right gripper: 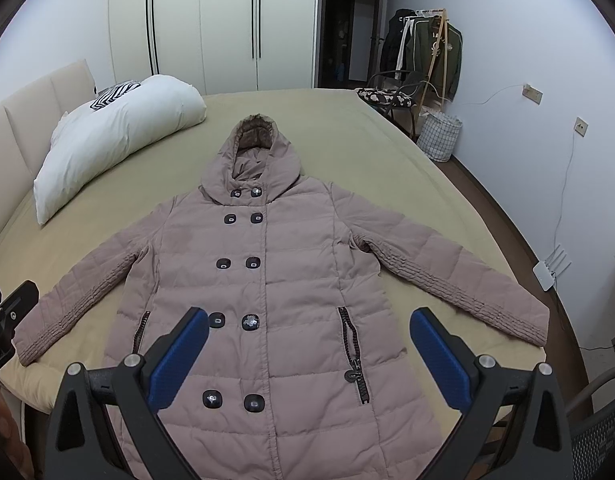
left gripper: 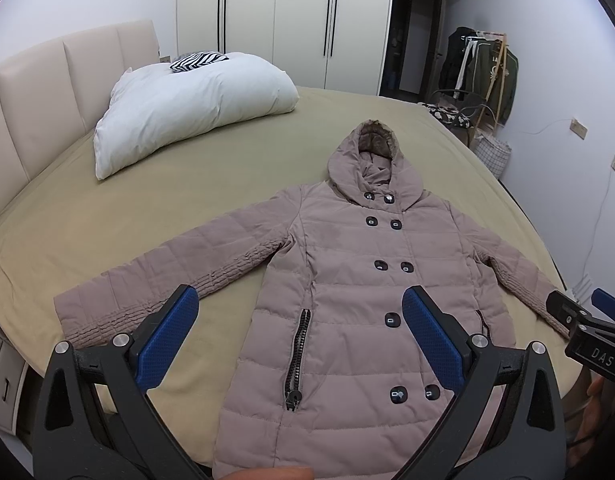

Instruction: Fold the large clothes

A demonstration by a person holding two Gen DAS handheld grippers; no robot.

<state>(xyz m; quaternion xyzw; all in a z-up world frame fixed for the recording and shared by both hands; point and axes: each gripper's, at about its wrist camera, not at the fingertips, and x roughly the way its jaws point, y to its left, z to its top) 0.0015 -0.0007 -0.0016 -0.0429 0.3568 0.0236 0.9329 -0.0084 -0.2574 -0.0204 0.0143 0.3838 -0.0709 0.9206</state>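
Left tool (left gripper: 299,312), right tool (right gripper: 309,334): both spread wide, holding nothing, hovering above the hem.
Hooded quilted coat (right gripper: 267,280): flat on the bed (right gripper: 387,140), front up, buttoned, sleeves splayed. Judged soft, puffy, light but bulky, springy, shell likely slippery; best pinched at a cuff (right gripper: 539,328) or hem corner.
Far: pillow (left gripper: 195,108).

A dusty-pink quilted hooded coat (right gripper: 267,280) lies face up and flat on the olive-tan bed sheet (right gripper: 347,140) — hood toward the far side, hem nearest the cameras. Both sleeves spread out to the sides. It is buttoned shut with paired dark buttons; two zipped pockets sit at the hips.
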